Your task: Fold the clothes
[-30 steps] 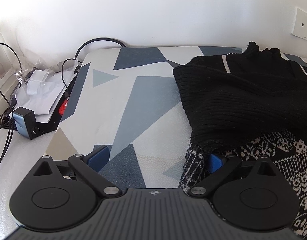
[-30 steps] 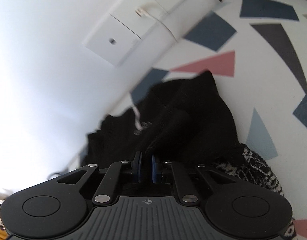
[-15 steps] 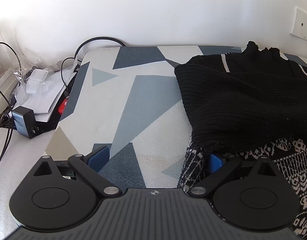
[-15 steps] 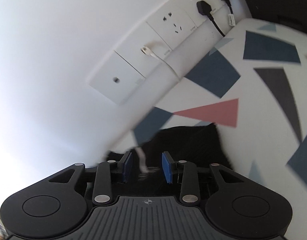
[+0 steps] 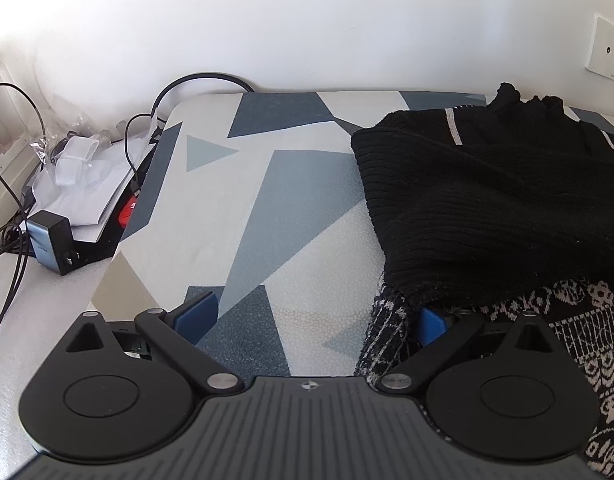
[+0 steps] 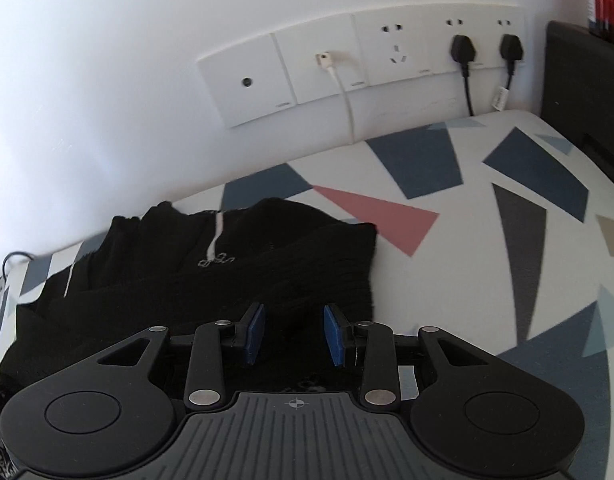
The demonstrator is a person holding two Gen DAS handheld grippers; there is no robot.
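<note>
1. On the patterned mat (image 5: 291,200), w/ grey, blue and pink triangles, lies the black knit sweater (image 5: 487,200); it takes up the mat's right side in the left wrist view, a black-and-white patterned part showing below its ribbed fold.
2. No bins or boxes hold anything here; nearest thing is clear plastic bags (image 5: 73,160) piled on a flat dark item off the mat's left edge, contents hard to make out.
3. Left gripper (image 5: 311,316): jaws wide apart, left pad over bare mat, right pad tucked at the sweater's lower edge under the fold. Nothing pinched.
4. Right gripper (image 6: 293,334): jaws have just been opening, now apart w/ a clear gap; sweater sits below and beyond the pads, not gripped.
5. Room: white wall behind; row of wall sockets (image 6: 371,64) above the mat's far edge, two black plugs (image 6: 463,50) in, one white cable (image 6: 345,92) hanging down.
6. Charger block (image 5: 51,240) and black cables (image 5: 11,208) sit left of the mat.
7. Cut off: sweater's right part runs out of the left view; dark panel (image 6: 583,92) at the right view's edge is unclear.
</note>
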